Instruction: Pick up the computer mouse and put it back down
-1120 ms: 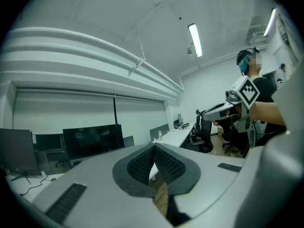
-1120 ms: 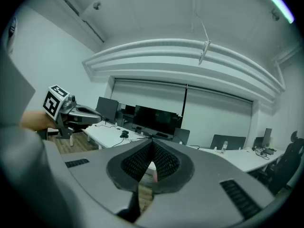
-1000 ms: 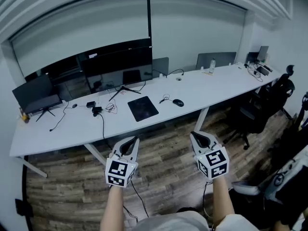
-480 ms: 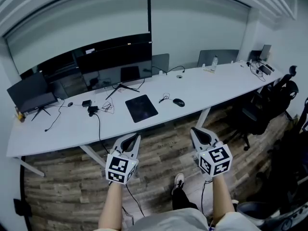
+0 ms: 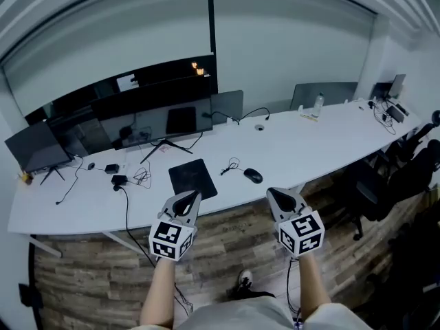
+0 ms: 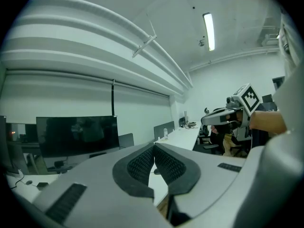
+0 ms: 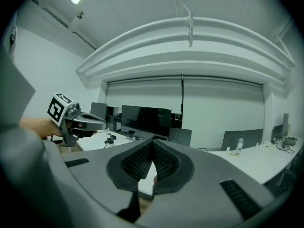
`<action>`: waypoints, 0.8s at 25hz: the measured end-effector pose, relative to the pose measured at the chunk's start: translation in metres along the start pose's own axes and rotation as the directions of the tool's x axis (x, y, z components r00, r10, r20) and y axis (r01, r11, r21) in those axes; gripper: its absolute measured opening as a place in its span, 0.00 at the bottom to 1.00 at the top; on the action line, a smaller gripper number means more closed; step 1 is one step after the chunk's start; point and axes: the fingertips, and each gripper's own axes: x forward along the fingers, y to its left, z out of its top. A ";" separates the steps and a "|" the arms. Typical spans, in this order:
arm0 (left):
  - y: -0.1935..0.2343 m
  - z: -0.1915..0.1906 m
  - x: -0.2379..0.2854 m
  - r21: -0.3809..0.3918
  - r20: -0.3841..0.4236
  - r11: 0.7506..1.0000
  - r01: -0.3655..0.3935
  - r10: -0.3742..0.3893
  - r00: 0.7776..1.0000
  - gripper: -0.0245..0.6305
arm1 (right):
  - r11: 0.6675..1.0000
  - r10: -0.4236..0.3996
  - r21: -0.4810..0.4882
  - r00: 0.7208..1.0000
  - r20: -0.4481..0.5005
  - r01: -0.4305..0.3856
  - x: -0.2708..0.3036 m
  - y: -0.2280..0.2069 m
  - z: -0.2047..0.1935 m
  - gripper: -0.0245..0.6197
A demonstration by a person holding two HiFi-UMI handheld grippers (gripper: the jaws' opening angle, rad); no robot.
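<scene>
The computer mouse is lying on the white desk, to the right of the black mouse pad and apart from it, with nothing touching it. A thin looped cable is sitting just off the pad's far right corner, between the pad and the mouse.

The left gripper is hovering with its tips showing at the pad's near edge in the head view. Its jaws are pressing together on nothing. The right gripper is hanging to the right of the pad, on the near side of the mouse. Its jaws are likewise pressing together and carrying nothing.

Beyond the pad a wide dark monitor is standing. Left of the pad, small black boxes with wires are lying on the desk. Far to the pad's right a water bottle is standing upright.
</scene>
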 end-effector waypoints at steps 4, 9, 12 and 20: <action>0.009 0.000 0.068 -0.019 -0.036 1.000 -0.007 0.006 0.999 0.06 | 0.999 0.036 -0.002 0.999 -0.011 -0.036 0.042 -0.049 -0.004 0.06; 0.012 -0.014 0.143 -0.001 -0.097 0.998 0.059 -0.059 0.994 0.06 | 0.999 0.029 0.020 0.998 -0.056 -0.028 0.083 -0.097 -0.027 0.06; 0.007 -0.032 0.188 -0.001 -0.148 0.989 0.149 -0.148 0.978 0.07 | 0.999 -0.011 0.031 0.995 -0.100 0.014 0.097 -0.118 -0.046 0.06; -0.020 -0.094 0.304 0.053 -0.279 0.869 0.492 -0.460 0.843 0.17 | 0.979 -0.156 0.097 0.964 -0.215 0.180 0.132 -0.159 -0.092 0.06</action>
